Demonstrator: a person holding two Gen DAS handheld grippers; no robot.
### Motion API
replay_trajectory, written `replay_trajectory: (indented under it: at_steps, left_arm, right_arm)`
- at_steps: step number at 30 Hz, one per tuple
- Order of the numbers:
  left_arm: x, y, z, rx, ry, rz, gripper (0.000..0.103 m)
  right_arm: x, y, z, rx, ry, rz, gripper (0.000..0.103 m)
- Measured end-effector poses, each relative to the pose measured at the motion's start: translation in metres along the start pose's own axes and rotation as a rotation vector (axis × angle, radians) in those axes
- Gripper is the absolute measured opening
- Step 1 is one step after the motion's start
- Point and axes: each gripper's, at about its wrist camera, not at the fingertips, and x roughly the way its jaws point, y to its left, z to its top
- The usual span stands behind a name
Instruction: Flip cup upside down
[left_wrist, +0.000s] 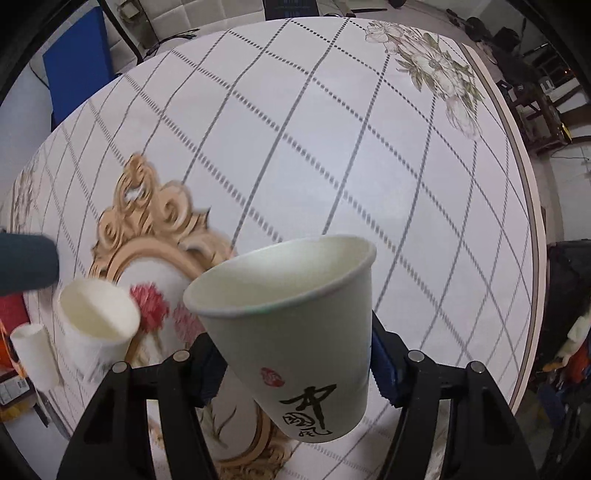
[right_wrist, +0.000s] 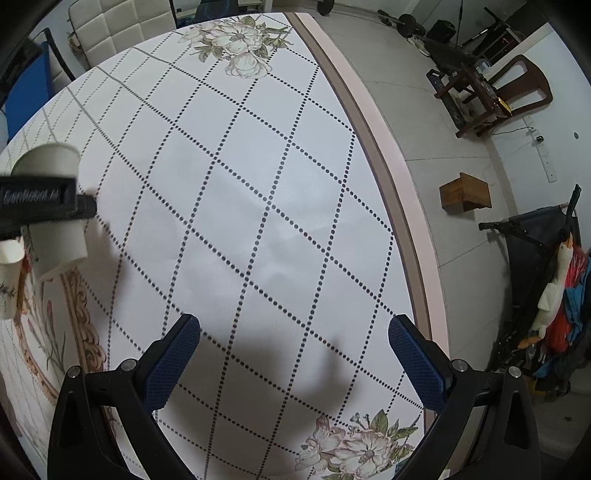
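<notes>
My left gripper (left_wrist: 295, 358) is shut on a white paper cup (left_wrist: 295, 332) with black brush lettering. It holds the cup above the table, tilted, with the open mouth up and facing away from the camera. In the right wrist view the same cup (right_wrist: 55, 206) shows at the far left, clamped in the black left gripper (right_wrist: 44, 203) with its rim toward the table. My right gripper (right_wrist: 293, 354) is open and empty, hovering over the gridded tablecloth (right_wrist: 277, 184).
Two other white paper cups (left_wrist: 96, 325) (left_wrist: 35, 354) stand at the left on the table's floral centre. The table's right edge (right_wrist: 388, 155) runs diagonally; beyond it are a wooden box (right_wrist: 465, 192), chairs and clutter on the floor.
</notes>
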Motion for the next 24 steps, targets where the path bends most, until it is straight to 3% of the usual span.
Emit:
replay_trajectory:
  at_steps: [4, 10, 18, 24]
  left_arm:
    - [-0.017, 0.002, -0.045, -0.003, 0.007, 0.011, 0.063]
    - [-0.024, 0.018, -0.137, -0.015, 0.042, 0.031, 0.063]
    - [0.004, 0.042, -0.249, -0.065, 0.164, 0.034, 0.063]
    - [0.023, 0.043, -0.279, -0.095, 0.179, 0.026, 0.063]
  right_arm:
    - [-0.010, 0.005, -0.015, -0.023, -0.015, 0.015, 0.103]
    - [-0.026, 0.012, -0.047, -0.060, -0.029, 0.037, 0.103]
    - [-0.032, 0.036, -0.101, -0.129, 0.002, 0.068, 0.103]
    - [-0.032, 0.052, -0.124, -0.170, 0.019, 0.064, 0.103]
